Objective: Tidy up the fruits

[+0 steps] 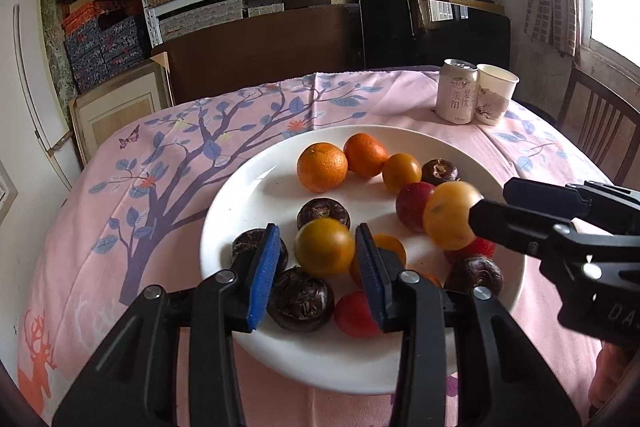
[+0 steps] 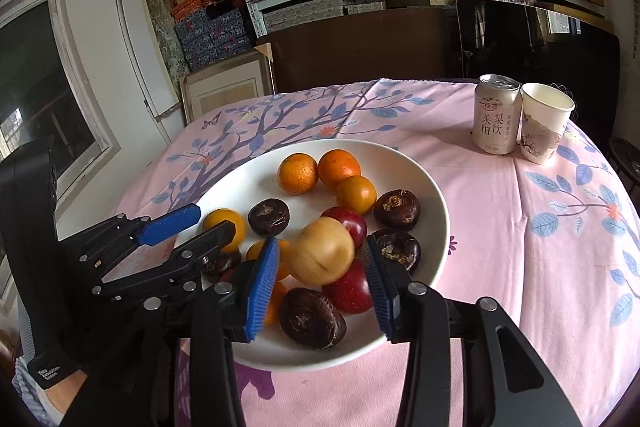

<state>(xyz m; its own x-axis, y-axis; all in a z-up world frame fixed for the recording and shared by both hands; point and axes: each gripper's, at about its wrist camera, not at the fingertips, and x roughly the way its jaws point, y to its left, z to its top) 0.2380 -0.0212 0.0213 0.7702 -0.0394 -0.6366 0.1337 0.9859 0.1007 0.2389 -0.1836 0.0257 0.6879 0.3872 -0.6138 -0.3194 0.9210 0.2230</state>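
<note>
Left gripper [image 1: 316,259], jaws spread, blue pads flanking but apparently not touching a yellow-orange fruit [image 1: 325,247] on the white plate [image 1: 256,187]; in the right wrist view the same gripper [image 2: 200,223] enters from the left, low over the plate's near-left part. Right gripper [image 2: 322,265], jaws likewise spread, with a pale yellow fruit [image 2: 322,251], motion-blurred, between its pads; whether the pads touch it cannot be told. From the left wrist view this gripper [image 1: 476,217] reaches in from the right, the blurred fruit [image 1: 452,215] at its tip.

Crowding both grippers: dark brown water chestnuts [image 1: 300,299], red fruits [image 2: 350,289] and further small orange fruits, packed closely in the plate's near half. Two oranges [image 1: 322,167] touch side by side at the far side, beside another yellow-orange fruit [image 1: 401,171].

The plate's far-left area lies bare. The plate rests on a pink tablecloth [image 2: 500,211] printed with a tree; a drink can [image 2: 497,114] and paper cup [image 2: 545,123] stand touching, well apart at the far right. Open cloth surrounds the plate.
</note>
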